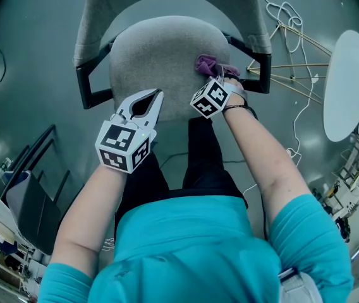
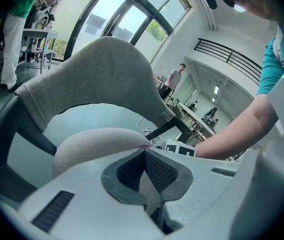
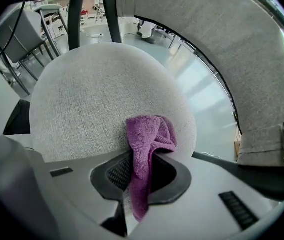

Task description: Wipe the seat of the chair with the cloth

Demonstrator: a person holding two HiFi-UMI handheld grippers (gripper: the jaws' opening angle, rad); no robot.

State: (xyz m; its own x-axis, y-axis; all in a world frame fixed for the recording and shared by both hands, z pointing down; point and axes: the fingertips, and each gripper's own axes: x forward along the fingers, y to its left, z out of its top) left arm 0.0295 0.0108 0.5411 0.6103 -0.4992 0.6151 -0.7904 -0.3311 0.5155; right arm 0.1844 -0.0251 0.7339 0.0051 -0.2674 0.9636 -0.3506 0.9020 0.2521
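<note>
Grey seat [image 1: 160, 49] stands over a glossy teal floor [image 1: 34, 43] strewn with cables [image 1: 287, 11]. Right claw [image 1: 220, 78] pinches the purple cloth [image 3: 149, 134] on it; left claw [image 1: 158, 95] hovers closed, empty.

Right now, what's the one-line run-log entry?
right gripper: shut on purple cloth | cloth: on seat, right side | left gripper: shut, empty, at seat front

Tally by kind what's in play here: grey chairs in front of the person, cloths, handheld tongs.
Grey chair: 1
Purple cloth: 1
Tongs: 2, left tongs shut and empty, right tongs shut on the purple cloth
Total: 4
</note>
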